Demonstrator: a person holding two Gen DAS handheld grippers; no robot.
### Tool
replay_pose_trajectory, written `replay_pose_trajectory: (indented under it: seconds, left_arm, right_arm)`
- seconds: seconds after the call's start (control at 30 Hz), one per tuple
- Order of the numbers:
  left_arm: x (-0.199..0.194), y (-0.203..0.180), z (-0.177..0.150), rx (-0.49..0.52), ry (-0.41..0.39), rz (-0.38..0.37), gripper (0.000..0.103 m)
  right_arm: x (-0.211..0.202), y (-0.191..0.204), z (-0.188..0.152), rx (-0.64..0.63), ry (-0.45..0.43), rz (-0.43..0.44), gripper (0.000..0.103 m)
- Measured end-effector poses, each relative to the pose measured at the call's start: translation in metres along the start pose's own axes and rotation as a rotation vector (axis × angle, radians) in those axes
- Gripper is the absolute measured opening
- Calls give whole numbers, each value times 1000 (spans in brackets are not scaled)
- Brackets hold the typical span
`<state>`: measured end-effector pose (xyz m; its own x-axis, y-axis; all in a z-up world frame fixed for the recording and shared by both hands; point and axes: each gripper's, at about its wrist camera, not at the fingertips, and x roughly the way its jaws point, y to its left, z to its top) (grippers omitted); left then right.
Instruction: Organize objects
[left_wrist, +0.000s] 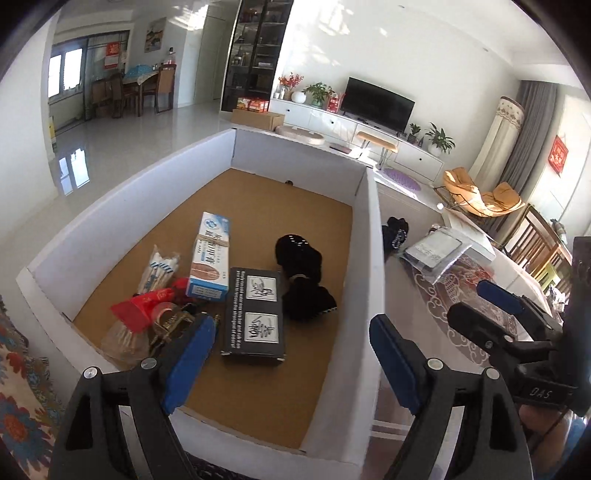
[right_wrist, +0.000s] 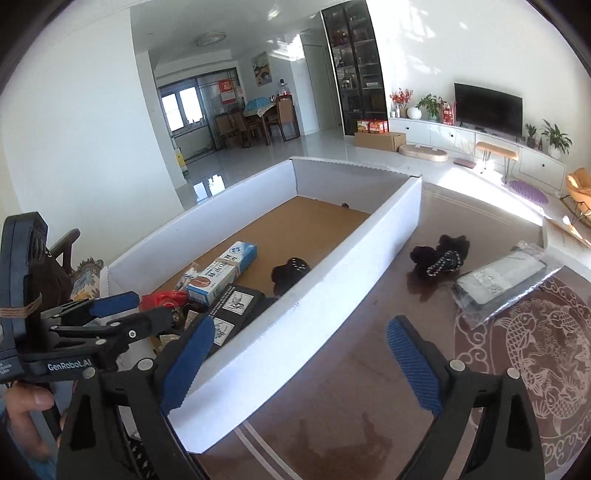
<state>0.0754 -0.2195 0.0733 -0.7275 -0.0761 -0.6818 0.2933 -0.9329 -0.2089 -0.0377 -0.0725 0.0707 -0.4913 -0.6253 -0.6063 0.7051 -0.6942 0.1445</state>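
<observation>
A white cardboard box (left_wrist: 373, 258) with a brown floor holds a black printed carton (left_wrist: 255, 317), a blue-and-white carton (left_wrist: 210, 258), a black cloth bundle (left_wrist: 303, 273), a packet of swabs (left_wrist: 159, 269) and a red packet (left_wrist: 147, 302). My left gripper (left_wrist: 291, 362) hangs open over the box's near end, holding nothing. My right gripper (right_wrist: 299, 358) is open and empty, straddling the box's right wall (right_wrist: 332, 288). On the table to the right lie a second black cloth (right_wrist: 439, 258) and a clear bag with a grey item (right_wrist: 502, 280).
The box stands on a glossy brown table (right_wrist: 332, 406) with a round fish pattern (right_wrist: 535, 350) at the right. A patterned cushion (left_wrist: 22, 387) lies left of the box. A hand (right_wrist: 26, 410) grips the left gripper's handle. The living-room floor lies beyond.
</observation>
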Motion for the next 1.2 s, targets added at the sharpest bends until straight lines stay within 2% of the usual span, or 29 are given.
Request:
replay_pose_trajectory:
  seconds: [0.07, 0.1, 0.17, 0.2, 0.27, 0.37, 0.5, 0.67, 0.77, 0.83, 0.93, 1.2]
  left_arm:
    - [-6, -42, -6, 72, -7, -86, 88]
    - [-3, -66, -10, 110, -3, -123, 95]
    - [1, -105, -26, 173, 9, -182, 103]
    - [6, -122, -32, 197, 19, -200, 103]
    - [26, -153, -45, 233, 68, -201, 103]
    - [61, -182, -55, 256, 138, -180, 103]
    - [100, -190, -58, 259, 168, -79, 103]
    - [117, -174, -67, 218, 155, 36, 103]
    - [122, -162, -68, 164, 188, 16, 103]
    - [123, -159, -68, 157, 187, 36, 103]
    - [133, -156, -70, 136, 231, 44, 103]
    - [137, -167, -75, 210, 231, 109, 103]
  right_arm:
    - [-18, -32, -23, -4, -3, -101, 100]
    - [-24, -51, -38, -5, 11, -155, 100]
    - [-33, -92, -66, -19, 70, -290, 100]
    - [-36, -113, -79, -23, 112, -356, 100]
    - [-45, -150, -103, -9, 177, -451, 100]
    - [-65, -189, -128, 33, 219, -526, 100]
    - [-78, -215, -147, 136, 238, -529, 100]
    - [-80, -213, -149, 175, 237, -513, 100]
    - [-77, -211, -150, 181, 245, -519, 103]
    - [-76, -214, -150, 194, 246, -506, 103]
    - [-75, -222, -151, 239, 251, -467, 103]
    - [-75, -223, -153, 256, 252, -463, 103]
